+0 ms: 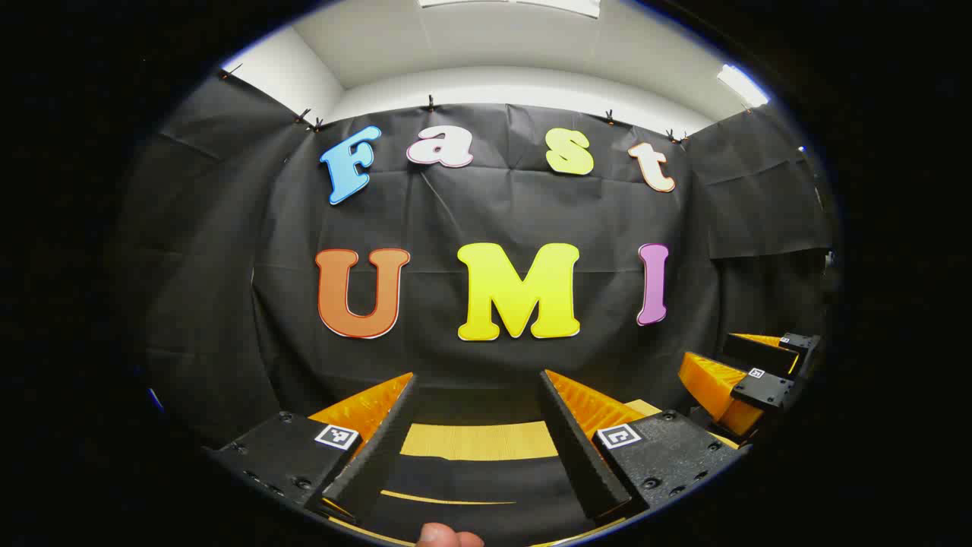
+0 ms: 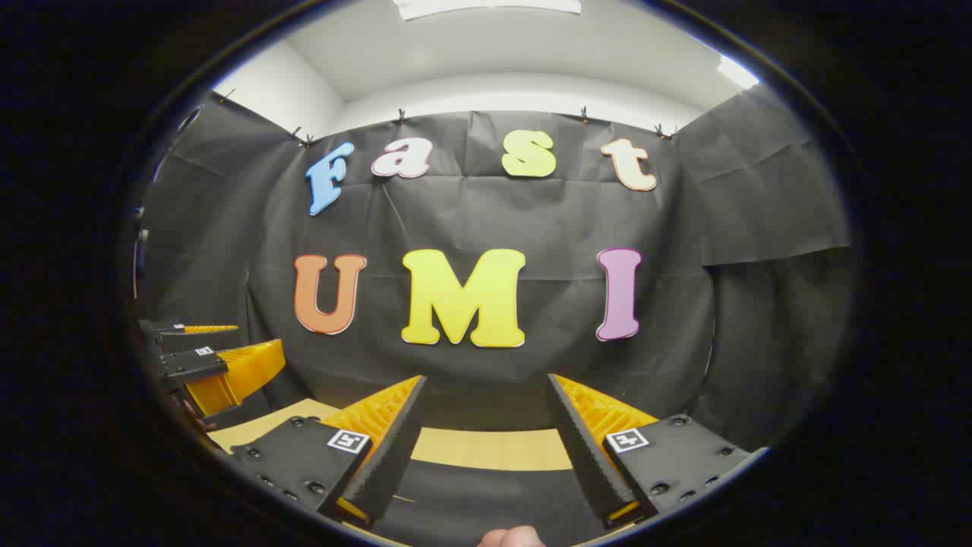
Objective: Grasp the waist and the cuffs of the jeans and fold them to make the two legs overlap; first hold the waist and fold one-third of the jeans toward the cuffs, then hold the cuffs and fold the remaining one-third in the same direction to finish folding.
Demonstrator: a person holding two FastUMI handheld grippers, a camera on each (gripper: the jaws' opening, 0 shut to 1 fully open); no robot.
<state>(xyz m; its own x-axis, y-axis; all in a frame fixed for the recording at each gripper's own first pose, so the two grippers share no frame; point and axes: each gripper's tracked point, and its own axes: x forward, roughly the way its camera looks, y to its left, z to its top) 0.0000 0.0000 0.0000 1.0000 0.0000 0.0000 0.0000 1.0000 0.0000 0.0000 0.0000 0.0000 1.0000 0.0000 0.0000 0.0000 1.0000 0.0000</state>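
Above the near edge of the worktop, the left gripper and the right gripper are hovering side by side, jaws released and grasping nothing. Where the jeans are lying cannot be told from these views. Descending blind is risking a pinch on one layer, so the legs won't overlap.
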